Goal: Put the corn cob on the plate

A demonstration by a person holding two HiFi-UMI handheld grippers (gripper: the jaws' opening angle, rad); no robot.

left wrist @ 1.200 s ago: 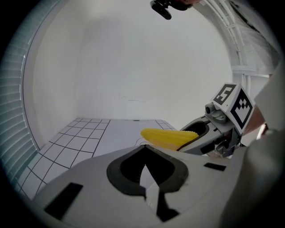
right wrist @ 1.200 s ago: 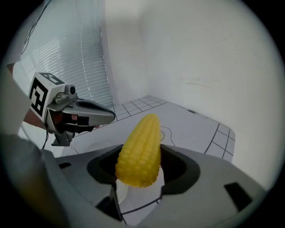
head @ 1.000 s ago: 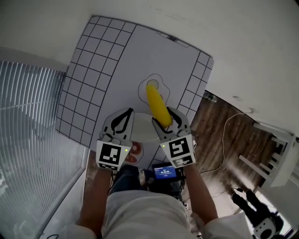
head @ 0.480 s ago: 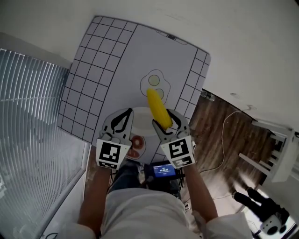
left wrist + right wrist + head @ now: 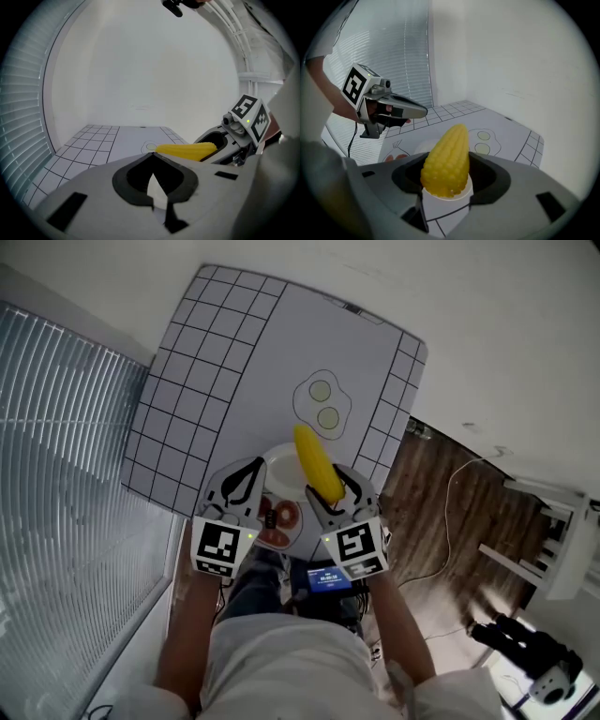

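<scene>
Drawn back toward the person, the right hand-held gripper [image 5: 330, 486] had carried the corn cob [image 5: 317, 463] off the printed egg [image 5: 323, 404] on the counter [image 5: 234, 362]. It gripped the cob's thick end, nose pitched down. The cob ran straight out from the jaws above the white plate [image 5: 281, 463]. Alongside, the left hand-held gripper [image 5: 253, 467] was closed on nothing.

A white table top [image 5: 253, 362] is showing black grid lines down its left and right sides, and a printed egg outline [image 5: 322, 401] with two pale circles is sitting in its plain middle strip. A white plate [image 5: 275, 465] is lying on it just nearer than that outline, with reddish printed pictures [image 5: 284, 516] showing beside the plate at the near edge.
</scene>
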